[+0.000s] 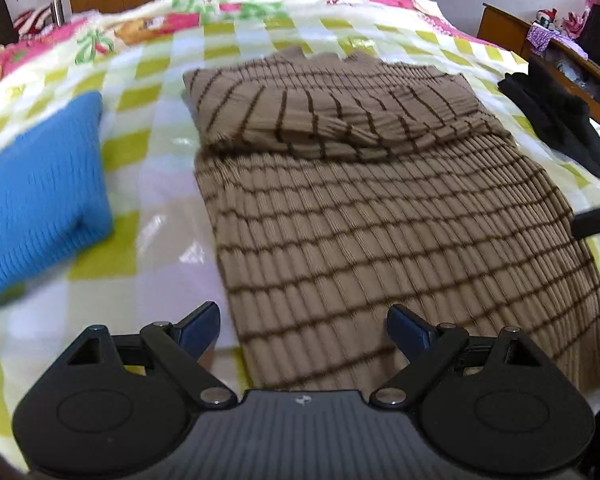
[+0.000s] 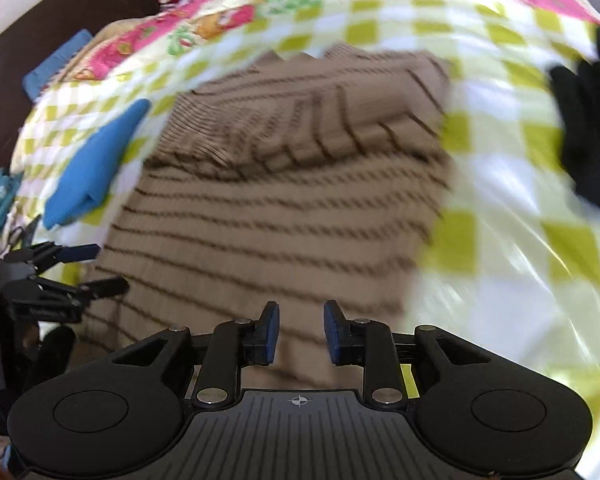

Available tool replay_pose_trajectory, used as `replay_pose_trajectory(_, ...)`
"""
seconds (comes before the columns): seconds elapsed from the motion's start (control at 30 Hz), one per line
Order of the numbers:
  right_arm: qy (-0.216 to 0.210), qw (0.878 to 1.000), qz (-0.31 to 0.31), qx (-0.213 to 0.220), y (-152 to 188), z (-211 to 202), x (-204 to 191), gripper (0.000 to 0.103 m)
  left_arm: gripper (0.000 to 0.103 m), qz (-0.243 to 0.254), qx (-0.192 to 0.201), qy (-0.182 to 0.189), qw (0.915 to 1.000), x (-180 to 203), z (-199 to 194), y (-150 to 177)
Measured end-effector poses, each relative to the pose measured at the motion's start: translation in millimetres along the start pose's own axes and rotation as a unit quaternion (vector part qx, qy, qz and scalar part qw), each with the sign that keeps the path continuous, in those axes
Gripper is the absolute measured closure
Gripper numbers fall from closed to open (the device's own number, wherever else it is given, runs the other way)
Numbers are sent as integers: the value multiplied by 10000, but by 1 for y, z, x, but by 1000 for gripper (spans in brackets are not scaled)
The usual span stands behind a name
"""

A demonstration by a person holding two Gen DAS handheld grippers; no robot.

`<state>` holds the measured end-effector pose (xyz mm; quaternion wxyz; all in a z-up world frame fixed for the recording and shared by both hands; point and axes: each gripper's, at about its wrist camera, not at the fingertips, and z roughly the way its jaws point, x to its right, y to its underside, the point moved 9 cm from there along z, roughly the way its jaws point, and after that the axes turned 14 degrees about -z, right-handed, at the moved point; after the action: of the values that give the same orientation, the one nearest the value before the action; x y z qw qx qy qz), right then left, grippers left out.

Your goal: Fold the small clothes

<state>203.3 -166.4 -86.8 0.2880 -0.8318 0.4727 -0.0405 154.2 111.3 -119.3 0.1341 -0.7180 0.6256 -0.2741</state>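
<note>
Sweater: brown ribbed knit, dark stripes, sleeves folded across top, flat on bed
Left tongs: spread wide, empty
Right tongs: parted, gripping nothing

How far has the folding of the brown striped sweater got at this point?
Done: the brown striped sweater lies flat on the checked bedspread with its top part folded down. In hand: nothing; the left hand-held gripper and right hand-held gripper hover open. Left: further folds; the black garment looks unfolded.

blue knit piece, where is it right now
In the left wrist view the blue knit piece lies on the checked bedspread, left of the brown striped sweater.
</note>
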Motion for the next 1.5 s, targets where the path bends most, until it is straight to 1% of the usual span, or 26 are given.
replay_pose_trajectory(0.1,60,9987,465,-209,29,-7,15,77,1,-41,-144,-59,9999,-1,2,9)
replay_pose_trajectory(0.2,143,9970,670,-355,48,-10,22,77,1,-10,-253,-113,9996,-2,0,14)
replay_pose_trajectory(0.27,159,9958,803,-421,55,-10,25,77,1,8,-314,-183,9993,-3,-3,16)
replay_pose_trajectory(0.33,64,9950,863,-497,60,-9,24,77,1,-45,-369,-186,9991,-6,-6,19)
replay_pose_trajectory(0.4,-4,9946,842,-598,64,-4,22,77,1,-72,-452,-236,9987,-10,-5,23)
replay_pose_trajectory(0.47,27,9947,825,-618,66,0,21,76,1,-129,-518,-288,9982,-14,-3,26)
replay_pose_trajectory(0.57,-46,9938,923,-623,68,2,23,76,3,-177,-578,-157,9980,-9,-5,27)
replay_pose_trajectory(0.7,-104,9923,1028,-679,74,1,23,76,13,-320,-851,267,9955,5,-9,34)
replay_pose_trajectory(0.8,-201,9916,1051,-725,80,2,24,75,20,-447,-1083,321,9926,8,-7,45)
replay_pose_trajectory(0.83,-286,9907,1119,-725,81,4,25,71,20,-521,-1168,344,9912,8,-4,49)
replay_pose_trajectory(0.9,-459,9880,1311,-675,81,9,27,67,21,-568,-1237,342,9901,7,-1,51)
replay_pose_trajectory(0.97,-552,9870,1375,-626,81,10,26,68,25,-597,-1265,324,9896,7,-1,50)
replay_pose_trajectory(1.0,-582,9876,1330,-603,80,9,23,76,33,-582,-1305,318,9892,7,-1,51)
replay_pose_trajectory(1.03,-662,9879,1278,-577,78,8,19,88,42,-578,-1328,323,9889,6,-2,50)
replay_pose_trajectory(1.07,-808,9870,1274,-546,76,6,14,92,47,-645,-1392,387,9874,5,-2,49)
replay_pose_trajectory(1.1,-934,9857,1309,-503,73,4,10,94,59,-790,-1505,548,9839,4,-3,49)
replay_pose_trajectory(1.13,-1076,9836,1379,-443,70,2,7,96,75,-983,-1608,729,9794,3,-4,48)
replay_pose_trajectory(1.17,-1250,9804,1482,-356,65,0,3,96,80,-1236,-1696,975,9729,3,-5,46)
replay_pose_trajectory(1.2,-1419,9764,1610,-252,60,-2,1,97,80,-1390,-1713,1125,9689,2,-6,44)
replay_pose_trajectory(1.27,-1705,9674,1872,-11,49,-5,1,97,80,-1512,-1633,1295,9663,3,-7,38)
replay_pose_trajectory(1.3,-1802,9631,1999,105,44,-7,4,97,81,-1598,-1558,1397,9647,3,-8,34)
replay_pose_trajectory(1.37,-1953,9533,2274,380,34,-12,8,97,81,-1857,-1347,1708,9582,4,-13,23)
replay_pose_trajectory(1.43,-2102,9417,2508,787,18,-22,12,98,81,-2081,-1086,2035,9505,5,-19,4)
replay_pose_trajectory(1.5,-2228,9289,2659,1294,-4,-32,19,98,81,-2227,-806,2322,9434,7,-22,-21)
